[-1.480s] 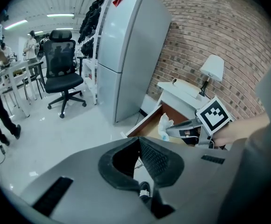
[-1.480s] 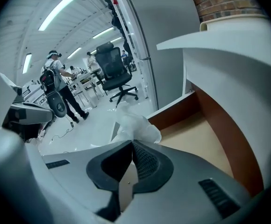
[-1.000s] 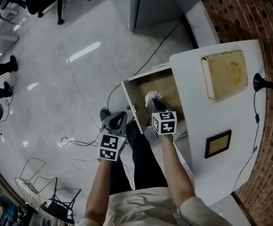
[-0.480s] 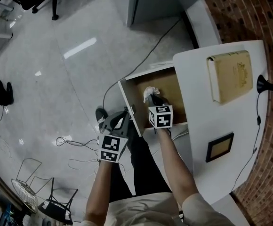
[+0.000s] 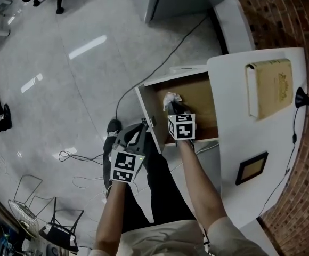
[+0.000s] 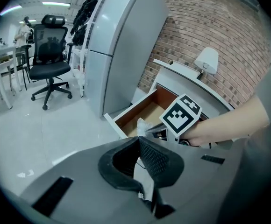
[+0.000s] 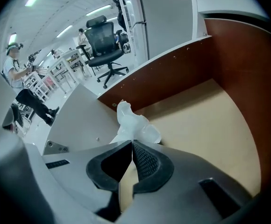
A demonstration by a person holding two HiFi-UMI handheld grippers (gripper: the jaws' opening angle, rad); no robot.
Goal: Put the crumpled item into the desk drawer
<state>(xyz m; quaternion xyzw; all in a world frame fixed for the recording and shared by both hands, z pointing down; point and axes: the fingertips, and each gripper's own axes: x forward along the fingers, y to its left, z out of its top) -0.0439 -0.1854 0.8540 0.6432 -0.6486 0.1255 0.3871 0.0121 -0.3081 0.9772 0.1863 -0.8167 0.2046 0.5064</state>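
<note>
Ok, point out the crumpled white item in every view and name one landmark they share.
Head view: crumpled item near centre, at the right gripper's tips, over the open drawer.
Left gripper view: centre, just left of the right gripper, in front of the drawer.
Right gripper view: centre, pinched at the jaw tips above the drawer floor.
Shared landmark: the open drawer.

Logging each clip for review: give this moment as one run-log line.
right claw: shut on crumpled item, over open drawer | left claw: shut, empty, outside drawer | item not yet released
</note>
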